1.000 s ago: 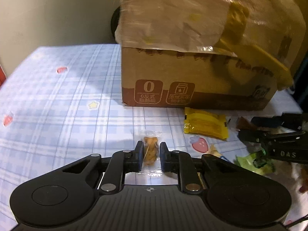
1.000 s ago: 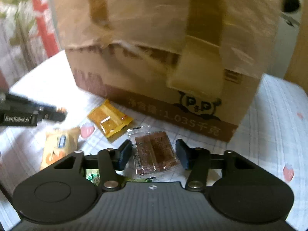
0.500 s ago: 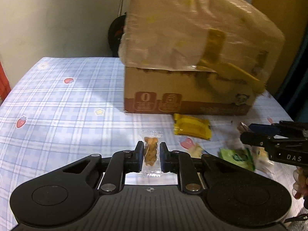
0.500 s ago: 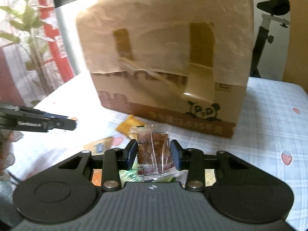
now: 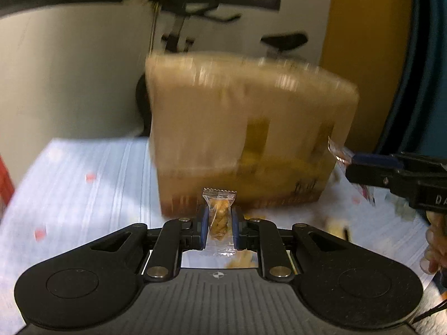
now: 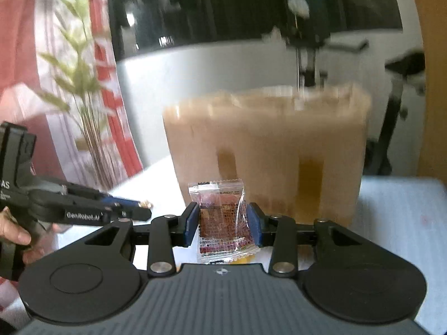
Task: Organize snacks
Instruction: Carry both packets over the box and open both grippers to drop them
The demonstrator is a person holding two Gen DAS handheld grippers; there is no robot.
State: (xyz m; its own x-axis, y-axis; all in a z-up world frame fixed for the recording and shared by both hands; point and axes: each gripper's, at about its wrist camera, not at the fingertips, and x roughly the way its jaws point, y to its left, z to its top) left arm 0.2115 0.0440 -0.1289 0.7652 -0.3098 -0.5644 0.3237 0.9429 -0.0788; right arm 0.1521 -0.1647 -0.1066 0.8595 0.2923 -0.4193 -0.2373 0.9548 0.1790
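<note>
Now seemingly higher against blurred box (image 5: 245,139).

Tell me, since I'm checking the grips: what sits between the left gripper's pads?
A small clear packet of golden snack, pinched upright between the left gripper's pads, shown in the left wrist view.

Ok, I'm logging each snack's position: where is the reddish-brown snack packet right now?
In the right wrist view the reddish-brown snack packet is clamped between the right gripper fingers, lifted in front of the cardboard box, with the left gripper to its left.
</note>
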